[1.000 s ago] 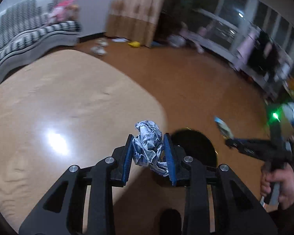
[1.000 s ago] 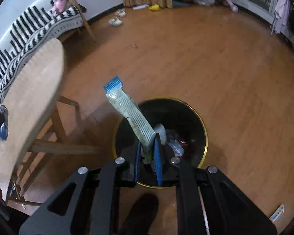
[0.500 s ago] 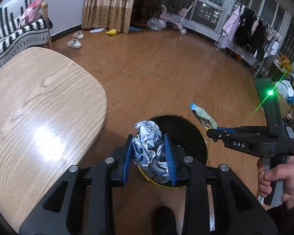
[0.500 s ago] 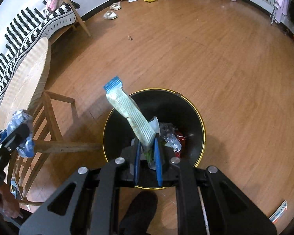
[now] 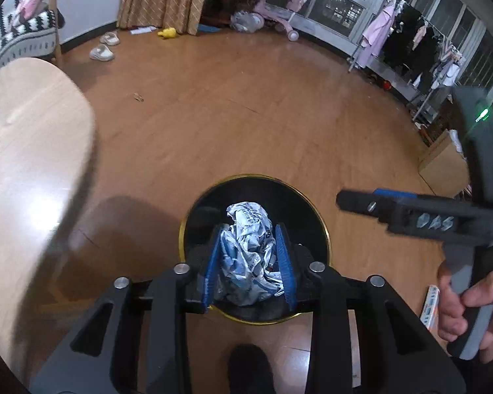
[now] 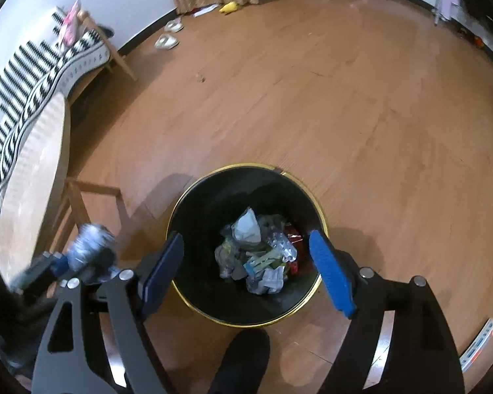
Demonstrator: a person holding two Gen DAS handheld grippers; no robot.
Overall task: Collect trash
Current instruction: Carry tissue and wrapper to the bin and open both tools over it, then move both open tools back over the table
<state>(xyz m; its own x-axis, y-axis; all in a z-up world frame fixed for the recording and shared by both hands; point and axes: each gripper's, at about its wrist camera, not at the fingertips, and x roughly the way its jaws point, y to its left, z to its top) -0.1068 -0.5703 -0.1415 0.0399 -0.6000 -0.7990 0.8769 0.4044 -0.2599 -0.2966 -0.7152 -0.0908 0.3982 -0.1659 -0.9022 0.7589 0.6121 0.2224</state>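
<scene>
My left gripper (image 5: 248,249) is shut on a crumpled white-and-blue wrapper (image 5: 248,246) and holds it over the black gold-rimmed trash bin (image 5: 194,216). My right gripper (image 6: 246,256) is open and empty above the same bin (image 6: 210,193), which holds several crumpled wrappers (image 6: 259,256). The right gripper also shows at the right of the left wrist view (image 5: 355,202), and the left gripper with its wrapper at the left of the right wrist view (image 6: 88,249).
A round wooden table (image 5: 23,164) stands left of the bin, with its legs (image 6: 79,197) beside it. A striped sofa (image 6: 33,75) is at the far left. A flat packet (image 6: 476,344) lies on the floor at right. Slippers (image 5: 103,47) lie far off.
My right gripper has opened and the long green-and-blue wrapper has dropped into the bin. My left gripper has moved with the crumpled wrapper from the table side to above the bin.
</scene>
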